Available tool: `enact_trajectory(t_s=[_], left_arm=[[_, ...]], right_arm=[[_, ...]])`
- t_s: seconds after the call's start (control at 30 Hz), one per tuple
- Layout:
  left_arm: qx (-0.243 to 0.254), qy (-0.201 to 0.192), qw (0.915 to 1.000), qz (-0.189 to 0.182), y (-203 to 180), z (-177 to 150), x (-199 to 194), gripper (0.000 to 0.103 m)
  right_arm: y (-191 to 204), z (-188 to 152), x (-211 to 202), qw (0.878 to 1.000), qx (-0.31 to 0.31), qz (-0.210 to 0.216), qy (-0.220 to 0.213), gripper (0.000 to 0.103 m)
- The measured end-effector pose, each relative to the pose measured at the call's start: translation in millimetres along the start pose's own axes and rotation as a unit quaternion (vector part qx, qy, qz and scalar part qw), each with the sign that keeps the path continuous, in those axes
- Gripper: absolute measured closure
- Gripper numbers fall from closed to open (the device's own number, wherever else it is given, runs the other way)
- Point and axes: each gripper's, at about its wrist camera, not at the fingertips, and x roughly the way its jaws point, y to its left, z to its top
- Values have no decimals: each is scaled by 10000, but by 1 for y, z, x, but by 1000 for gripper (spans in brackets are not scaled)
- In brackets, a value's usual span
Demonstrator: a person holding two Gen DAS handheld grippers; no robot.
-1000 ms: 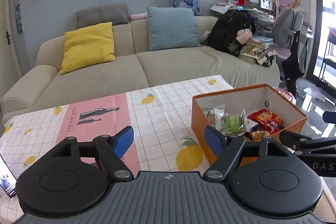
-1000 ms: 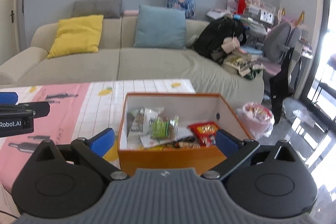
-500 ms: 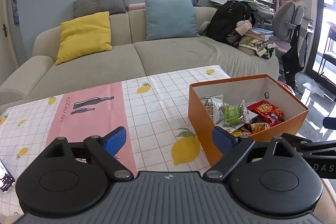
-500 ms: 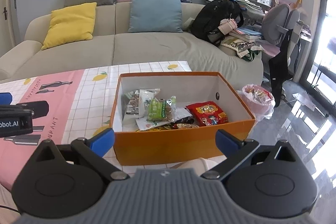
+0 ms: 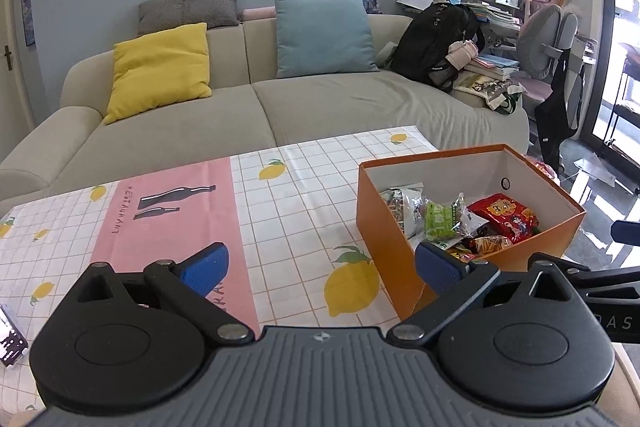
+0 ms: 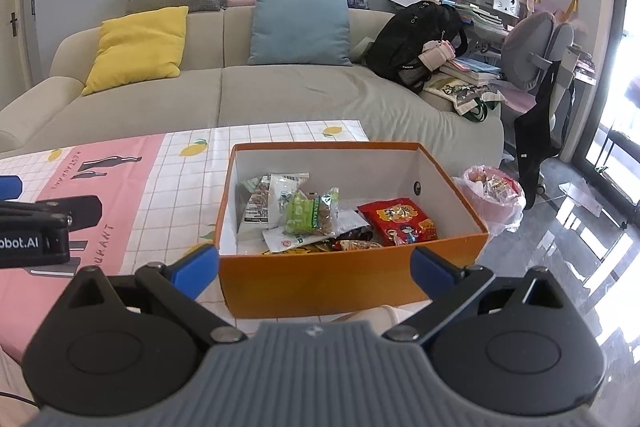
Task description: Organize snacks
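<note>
The left gripper (image 5: 320, 269) hung over the surface (image 5: 280, 211) with its lemon-print checked cloth, blue pads spread wide after just opening, nothing between them. To its right sat the open orange cardboard box (image 6: 352, 279), holding a green snack packet (image 6: 310, 213), a red snack bag (image 6: 402, 221) and other wrappers. The right gripper (image 6: 314, 269) hovered before the box's near wall, jaws wide apart and empty.

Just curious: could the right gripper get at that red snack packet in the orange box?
Probably yes. The right gripper is open, the orange box has no lid, and the red snack packet lies uncovered on top.
</note>
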Motion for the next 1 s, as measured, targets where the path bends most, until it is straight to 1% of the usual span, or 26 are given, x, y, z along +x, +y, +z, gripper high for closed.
enact_trajectory(t_s=[0.5, 1.0], left_arm=[[-32, 37, 10000, -13, 3, 1, 1, 0], [-123, -45, 9999, -33, 4, 1, -3, 0]], right_arm=[[0, 1, 0, 10000, -16, 37, 16, 4], [2, 0, 3, 10000, -51, 46, 53, 4]])
